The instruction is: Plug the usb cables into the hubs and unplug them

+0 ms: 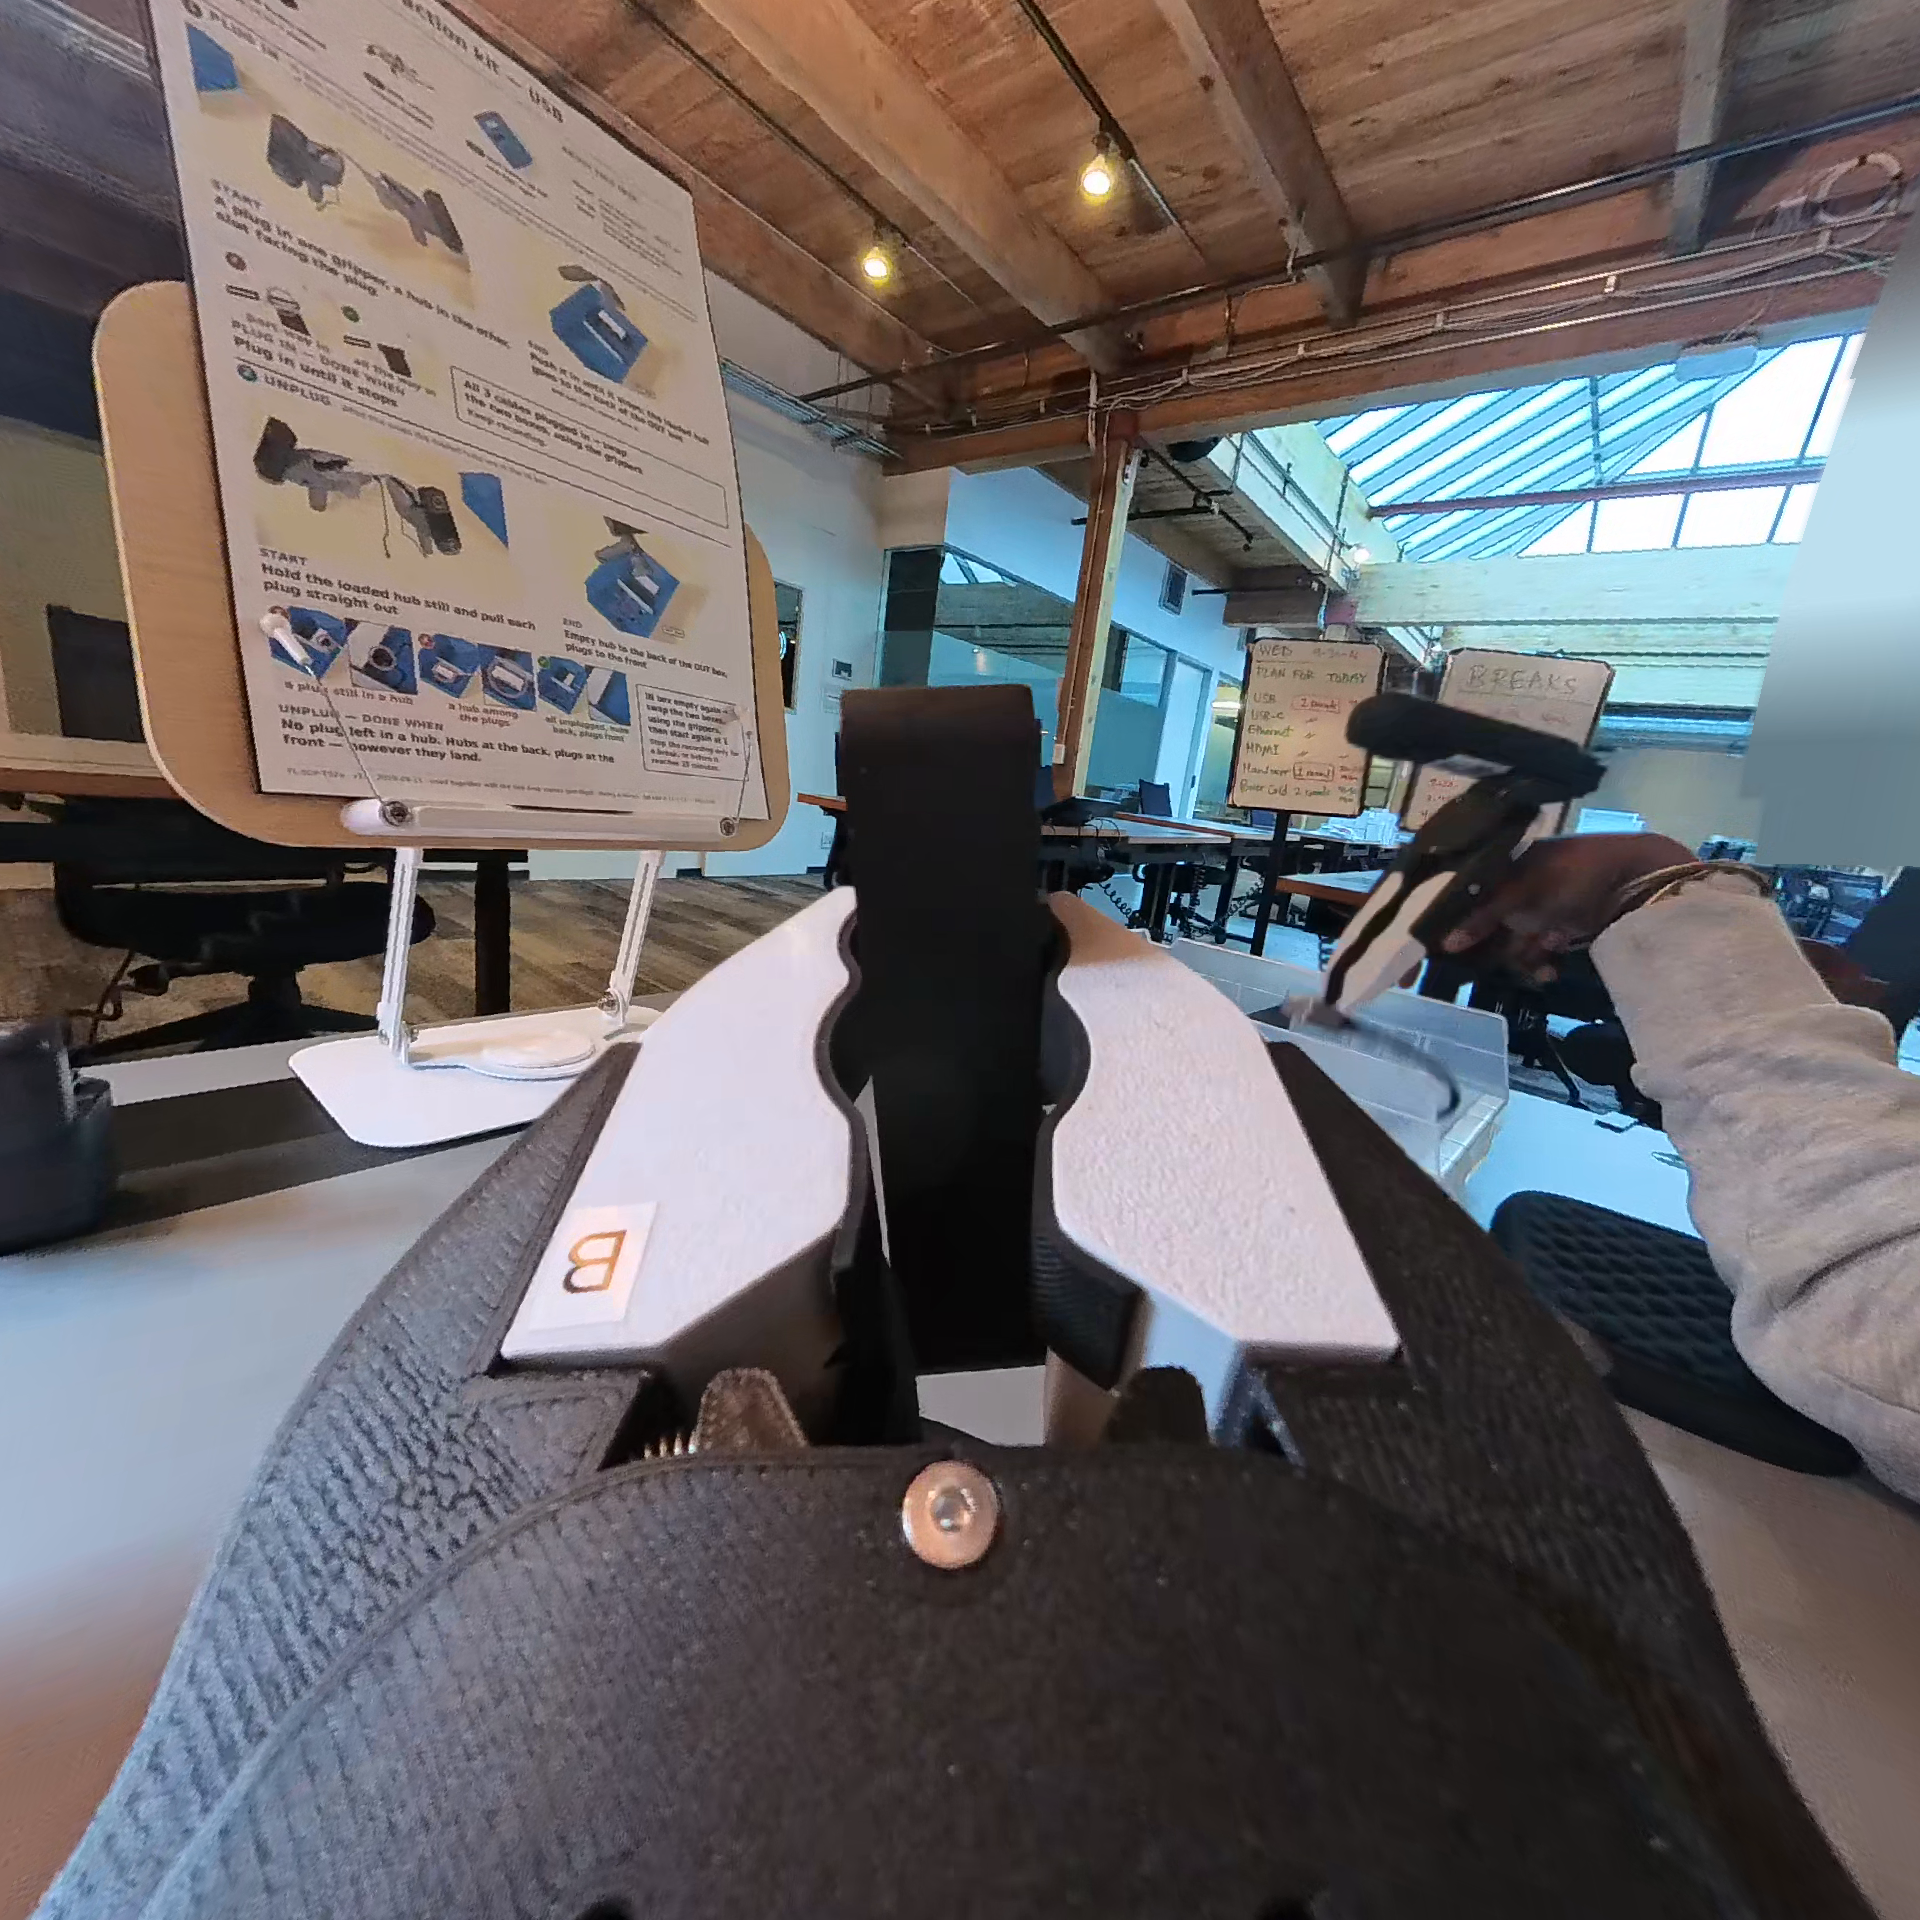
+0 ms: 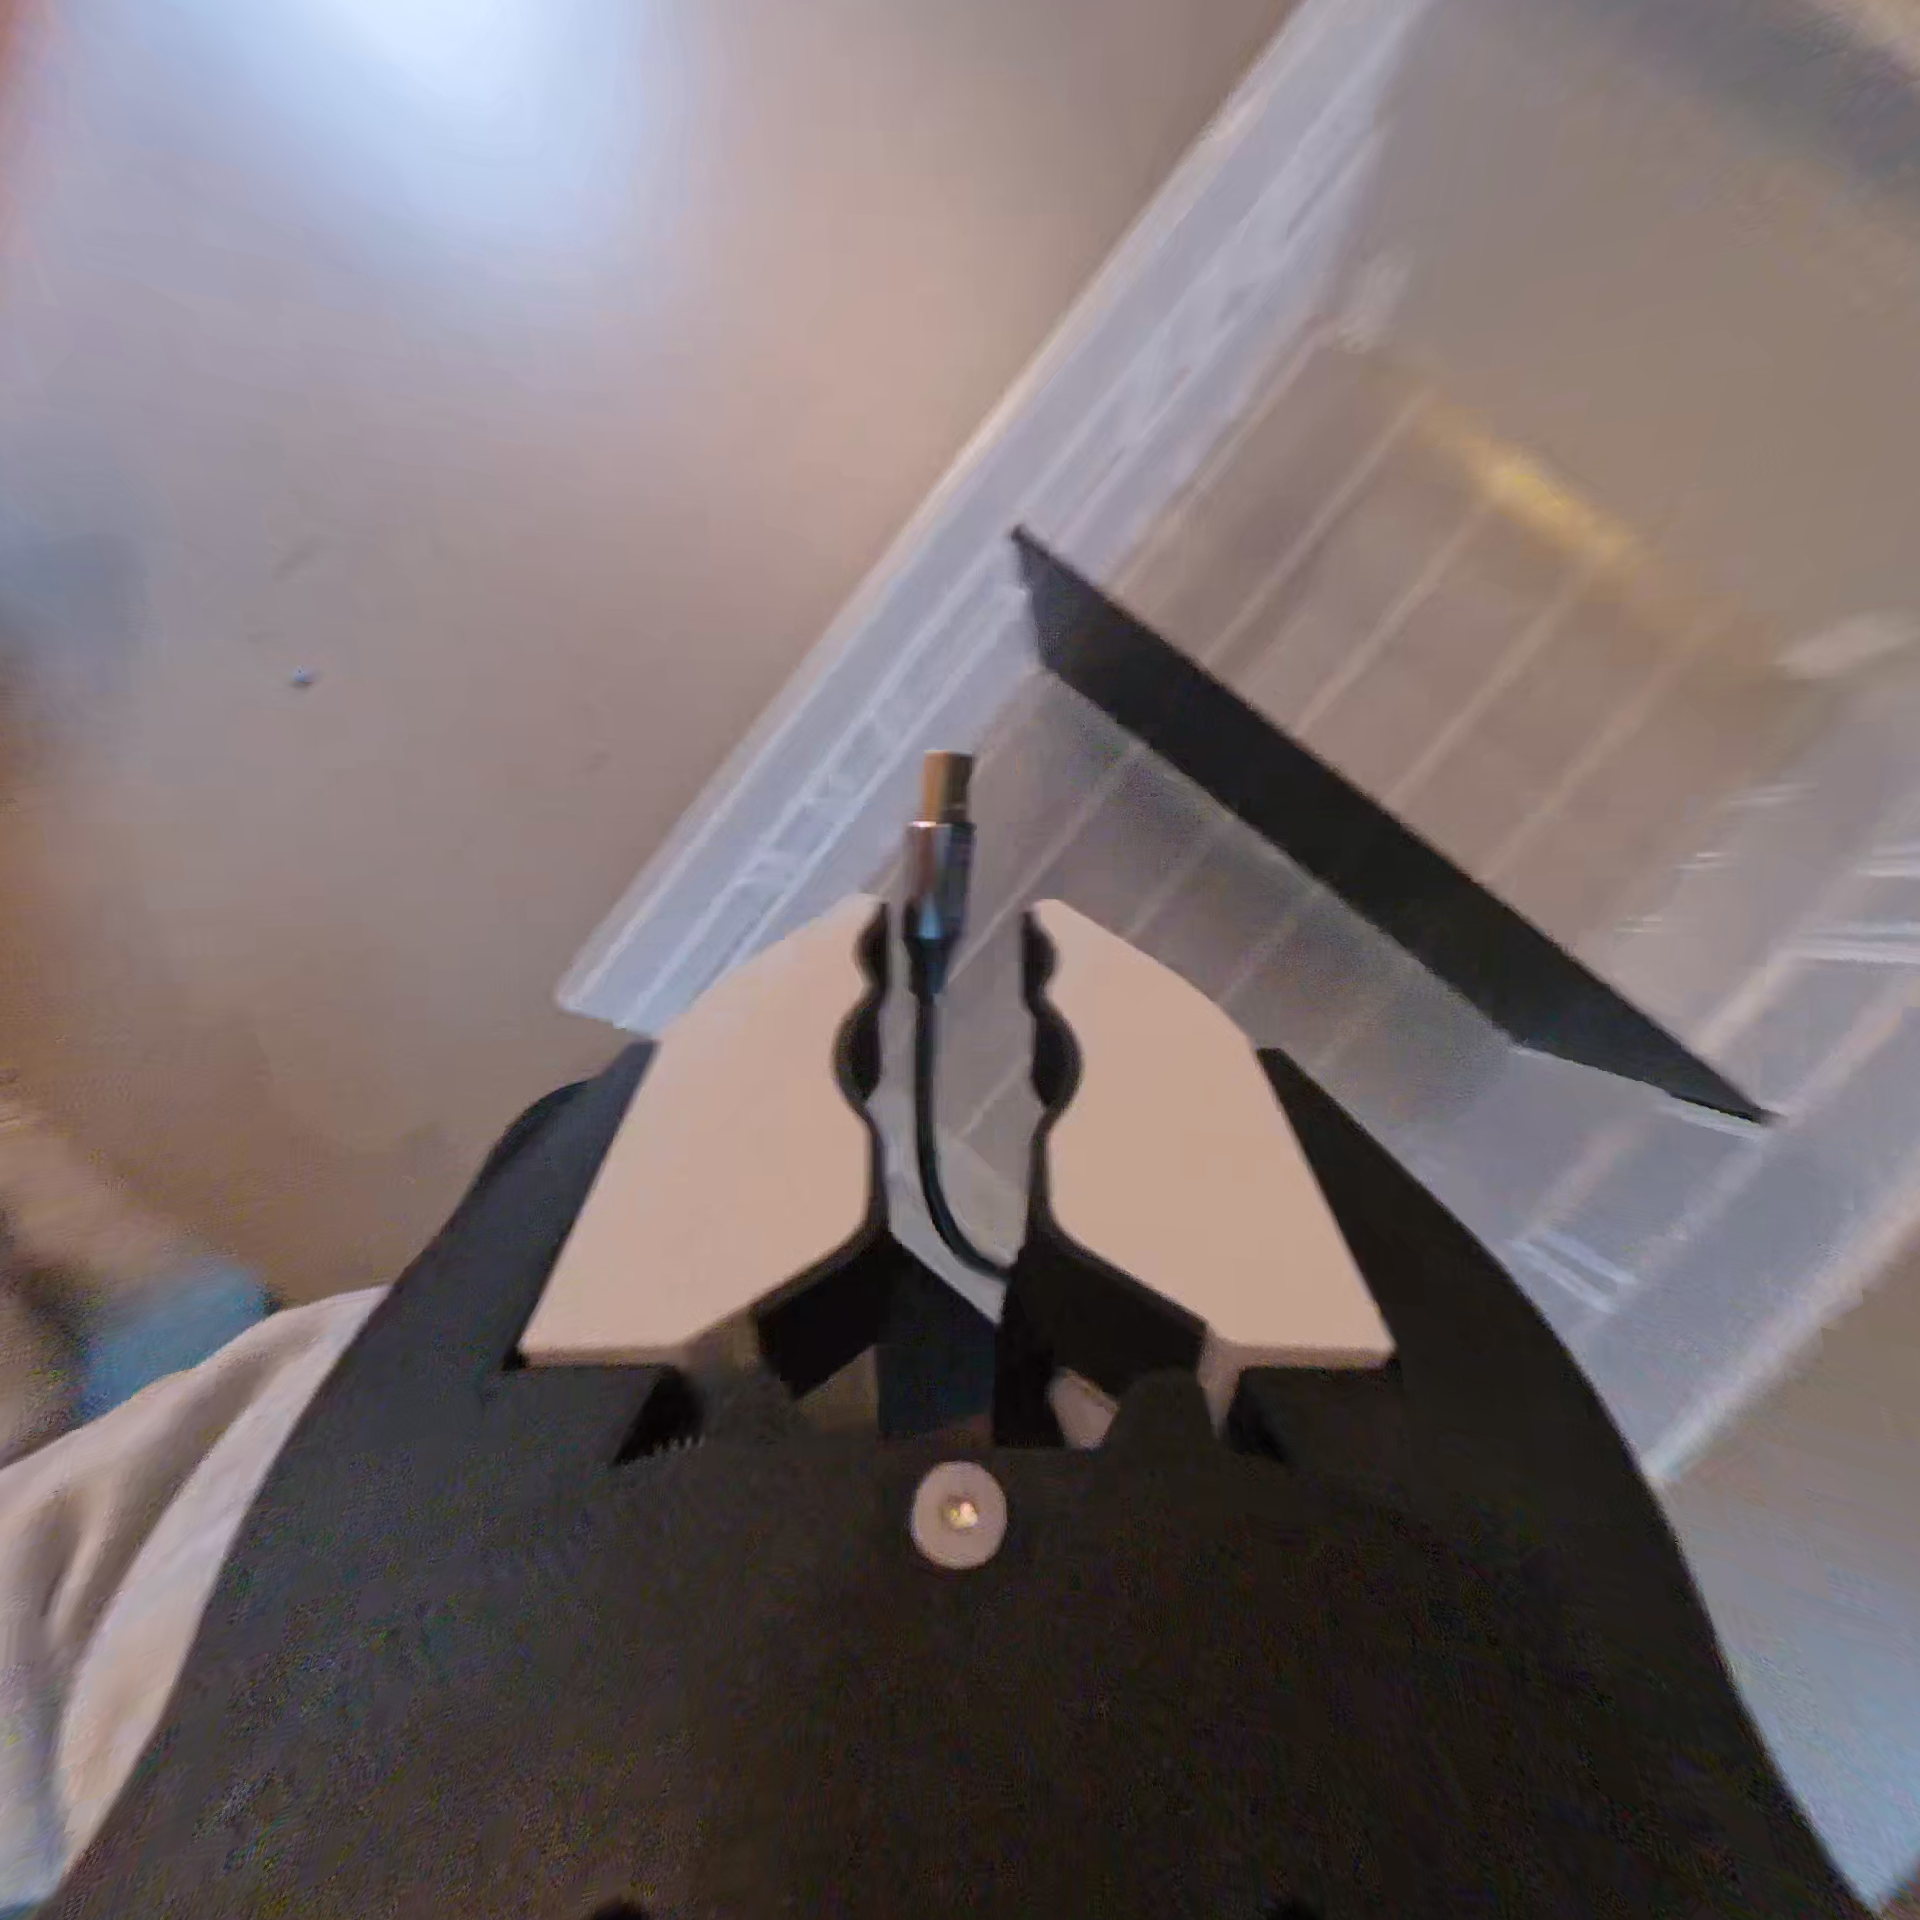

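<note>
Left tool (image 1: 951, 914) clenched on flat matte-black slab, presumably the hub (image 1: 935, 831), standing upright between white textured fingers (image 1: 727, 1122). Right tool (image 2: 954, 914) parted; braided black usb cable (image 2: 938, 1122) runs up the gap along the 9 o'clock finger, round metal plug (image 2: 943, 790) past the tips; grip unclear. At 1 o'clock, clear ribbed plastic bin (image 2: 1403, 520) with black divider (image 2: 1351, 831). Grey table (image 1: 208, 1403); printed sheet (image 1: 457, 436) at 11 o'clock.

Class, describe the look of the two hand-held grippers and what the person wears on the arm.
The left hand-held gripper has a textured black body, white finger plates with wavy black inner edges, a silver screw and a small lettered sticker. The right hand-held gripper matches it, without a visible sticker. The person's sleeve is light grey.
</note>
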The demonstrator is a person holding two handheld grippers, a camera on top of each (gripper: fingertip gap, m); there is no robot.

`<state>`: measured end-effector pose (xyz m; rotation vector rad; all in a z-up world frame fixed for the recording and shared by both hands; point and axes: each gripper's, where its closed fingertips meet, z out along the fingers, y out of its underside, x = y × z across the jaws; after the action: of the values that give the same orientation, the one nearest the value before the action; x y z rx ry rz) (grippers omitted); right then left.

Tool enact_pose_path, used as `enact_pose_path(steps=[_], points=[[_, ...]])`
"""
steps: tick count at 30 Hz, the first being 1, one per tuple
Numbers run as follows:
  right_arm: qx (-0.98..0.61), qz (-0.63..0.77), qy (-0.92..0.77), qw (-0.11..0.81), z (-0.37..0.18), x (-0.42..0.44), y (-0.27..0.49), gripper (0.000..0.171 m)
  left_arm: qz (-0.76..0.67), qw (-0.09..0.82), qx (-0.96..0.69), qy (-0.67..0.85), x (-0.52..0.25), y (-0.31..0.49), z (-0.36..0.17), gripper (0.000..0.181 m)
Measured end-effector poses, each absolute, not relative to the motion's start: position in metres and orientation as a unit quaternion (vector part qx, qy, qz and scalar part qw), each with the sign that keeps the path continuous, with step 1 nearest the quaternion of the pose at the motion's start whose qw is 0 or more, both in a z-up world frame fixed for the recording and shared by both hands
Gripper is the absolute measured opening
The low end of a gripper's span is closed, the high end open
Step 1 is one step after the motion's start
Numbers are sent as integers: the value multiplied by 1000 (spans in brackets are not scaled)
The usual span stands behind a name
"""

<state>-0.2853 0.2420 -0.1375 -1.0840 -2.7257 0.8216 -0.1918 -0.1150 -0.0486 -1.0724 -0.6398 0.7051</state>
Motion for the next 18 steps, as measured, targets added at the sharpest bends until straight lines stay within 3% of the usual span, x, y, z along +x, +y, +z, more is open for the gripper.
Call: enact_pose_path(steps=[2,5,10,12,15,18], points=[[-369,270,-888,43,-138,-290,238,42,319,757,-487,-295,-192,-116,-48,29],[-343,335,-874,80,-111,-300,224,55,306,764,-482,-301,-192,-117,-48,29],[-194,523,-808,191,-17,-291,165,73,206,812,-450,-310,-191,-115,-49,29],[-116,617,-749,213,25,-275,129,93,112,857,-409,-293,-185,-113,-43,29],[-18,742,-652,153,66,-236,69,121,-22,908,-331,-256,-174,-118,-32,29],[11,787,-616,12,66,-204,8,133,-49,926,-294,-232,-169,-125,-27,29]])
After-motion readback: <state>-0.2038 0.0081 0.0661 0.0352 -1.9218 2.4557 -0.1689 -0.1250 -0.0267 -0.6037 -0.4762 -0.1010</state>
